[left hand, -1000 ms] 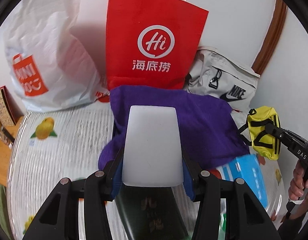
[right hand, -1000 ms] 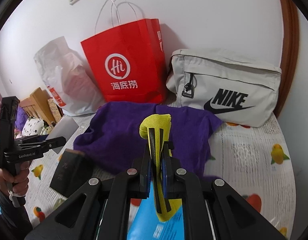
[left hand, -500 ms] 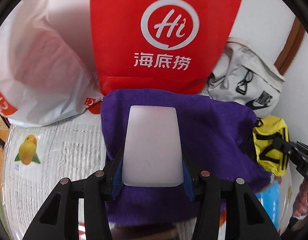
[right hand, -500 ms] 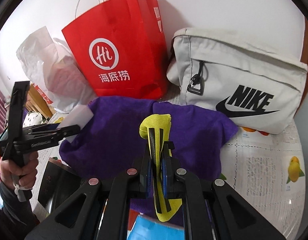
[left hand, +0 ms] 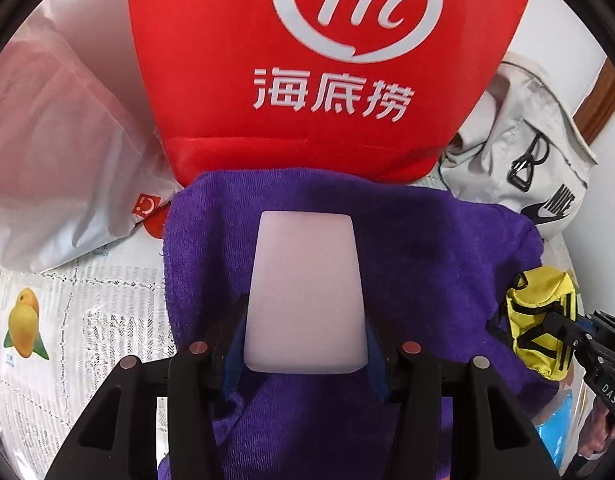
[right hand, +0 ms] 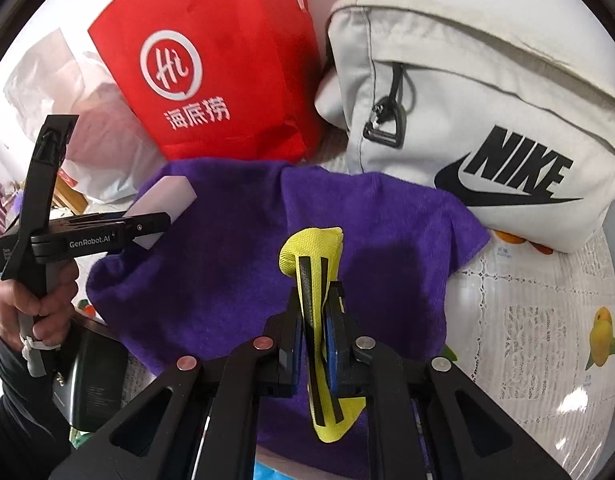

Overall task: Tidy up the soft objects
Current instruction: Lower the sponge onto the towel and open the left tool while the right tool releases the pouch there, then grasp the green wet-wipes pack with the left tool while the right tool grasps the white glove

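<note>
My left gripper (left hand: pixel 305 356) is shut on a white sponge block (left hand: pixel 305 292) and holds it above a purple towel (left hand: pixel 427 248) spread on the table. It also shows in the right wrist view (right hand: pixel 147 228), with the block (right hand: pixel 163 200) over the towel's left part (right hand: pixel 227 260). My right gripper (right hand: pixel 313 344) is shut on a small yellow pouch with black straps (right hand: pixel 313 264), held over the towel's right half. The pouch also shows in the left wrist view (left hand: pixel 541 320).
A red paper bag (left hand: pixel 327 60) (right hand: pixel 227 60) stands behind the towel. A white plastic bag (left hand: pixel 59 152) lies to its left, a grey Nike bag (right hand: pixel 487 120) to its right. A black box (right hand: pixel 91 372) and blue packet (left hand: pixel 555 428) lie on the fruit-print tablecloth (right hand: pixel 547 320).
Both grippers have moved forward toward the bags at the back, each still holding its object. The sponge block and yellow pouch now hang over the purple towel.
</note>
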Demonstrator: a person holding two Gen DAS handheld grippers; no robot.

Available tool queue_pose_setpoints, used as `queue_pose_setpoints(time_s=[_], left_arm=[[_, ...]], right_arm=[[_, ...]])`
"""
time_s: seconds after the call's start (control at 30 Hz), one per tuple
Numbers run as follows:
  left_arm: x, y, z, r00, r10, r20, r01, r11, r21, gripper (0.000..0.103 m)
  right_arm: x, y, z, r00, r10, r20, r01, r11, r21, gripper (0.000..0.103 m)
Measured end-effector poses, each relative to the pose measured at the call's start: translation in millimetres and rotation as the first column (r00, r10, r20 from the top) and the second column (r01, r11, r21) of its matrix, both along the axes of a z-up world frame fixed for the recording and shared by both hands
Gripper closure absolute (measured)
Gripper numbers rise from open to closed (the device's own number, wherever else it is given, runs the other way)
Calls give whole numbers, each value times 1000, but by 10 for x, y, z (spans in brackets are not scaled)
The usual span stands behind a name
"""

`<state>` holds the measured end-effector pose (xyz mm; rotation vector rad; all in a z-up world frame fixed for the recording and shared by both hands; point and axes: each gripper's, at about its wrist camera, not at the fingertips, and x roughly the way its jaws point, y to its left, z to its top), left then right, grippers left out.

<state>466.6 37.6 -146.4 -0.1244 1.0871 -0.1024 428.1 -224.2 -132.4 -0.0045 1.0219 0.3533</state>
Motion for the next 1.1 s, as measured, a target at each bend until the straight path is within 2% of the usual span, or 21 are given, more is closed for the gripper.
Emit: queue_pose_setpoints(time_s=[0.17, 0.23, 0.27, 0.3, 0.43, 0.57, 0.67, 0.77, 0.93, 1.1], left_arm=[[60, 1, -46, 1000, -3, -23, 3, 1000, -2, 52], [68, 11, -53, 1000, -5, -29, 5, 1000, -4, 37], [65, 4, -51, 1000, -7, -30, 7, 1000, -2, 34], [56, -8, -41, 1000, -10, -23, 10, 1000, 4, 33], [-27, 44, 47, 1000, -11, -15, 11, 1000, 16, 32], [-118, 49, 139, 999, 25, -29, -23, 999, 48, 31], [-239, 42, 254, 999, 42, -4, -42, 995, 92, 31], [-394, 14, 399, 1000, 13, 24, -16, 993, 118, 31], [-825, 0, 685, 991, -23, 133, 8, 994, 111, 31], [-1254, 2, 848, 986, -1, 166, -9, 998, 56, 31]], right_arm=[[31, -13, -19, 1000, 6, -2, -6, 1000, -16, 89], [37, -17, -45, 1000, 8, -15, -8, 999, -31, 78], [42, -20, -60, 1000, 9, -25, -10, 999, -40, 64], [41, -14, -73, 999, 11, -31, -13, 998, -53, 56], [-6, 6, -32, 1000, 17, -5, -18, 995, -98, 53], [-90, -59, 61, 999, -1, 33, 5, 994, -111, 38], [-173, -100, 143, 998, -30, 57, 37, 991, -127, 35], [-282, -130, 248, 995, -56, 80, 68, 986, -152, 19], [-594, -152, 465, 983, -106, 148, 129, 979, -156, 18], [-912, -138, 602, 985, -80, 154, 100, 986, -132, 18]])
